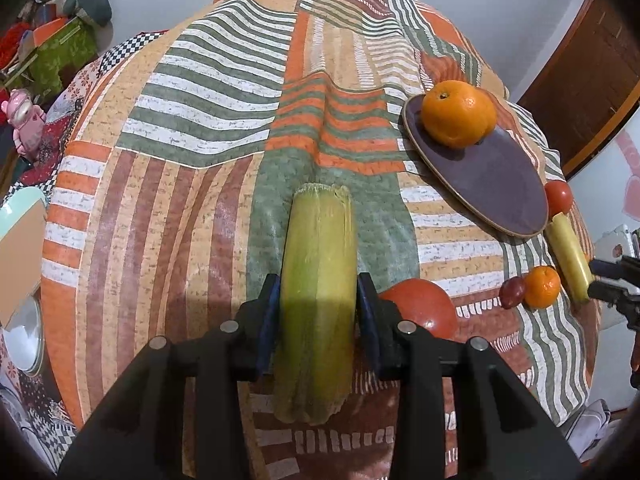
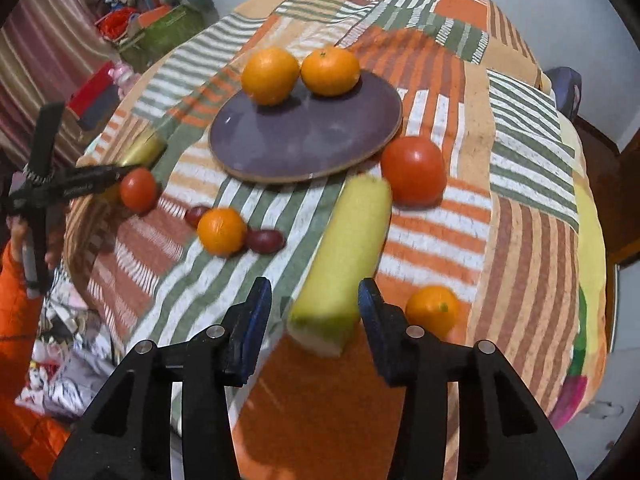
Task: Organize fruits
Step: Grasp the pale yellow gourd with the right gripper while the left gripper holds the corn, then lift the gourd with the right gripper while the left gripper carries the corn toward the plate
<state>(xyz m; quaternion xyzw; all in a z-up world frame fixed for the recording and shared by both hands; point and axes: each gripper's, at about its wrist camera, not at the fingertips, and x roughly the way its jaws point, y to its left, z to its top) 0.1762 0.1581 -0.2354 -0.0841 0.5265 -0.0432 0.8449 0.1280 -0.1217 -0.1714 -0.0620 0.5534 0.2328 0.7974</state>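
Note:
My left gripper [image 1: 318,312] is shut on a green-yellow corn-like cob [image 1: 318,280] and holds it over the striped cloth. A purple plate [image 1: 492,172] lies to its right with oranges [image 1: 458,114] on its far edge. In the right wrist view my right gripper [image 2: 314,312] is open around the near end of a second yellow-green cob [image 2: 344,256] lying on the cloth. The plate [image 2: 304,140] holds two oranges [image 2: 270,76] [image 2: 330,70]. A big tomato [image 2: 414,170] sits right of the plate.
Loose on the cloth are a small tomato [image 2: 138,190], a small orange [image 2: 221,231] between two red grapes [image 2: 264,240], and another small orange [image 2: 432,308] by my right finger. A tomato [image 1: 424,308] lies just right of my left gripper. Clutter lies beyond the table's left edge.

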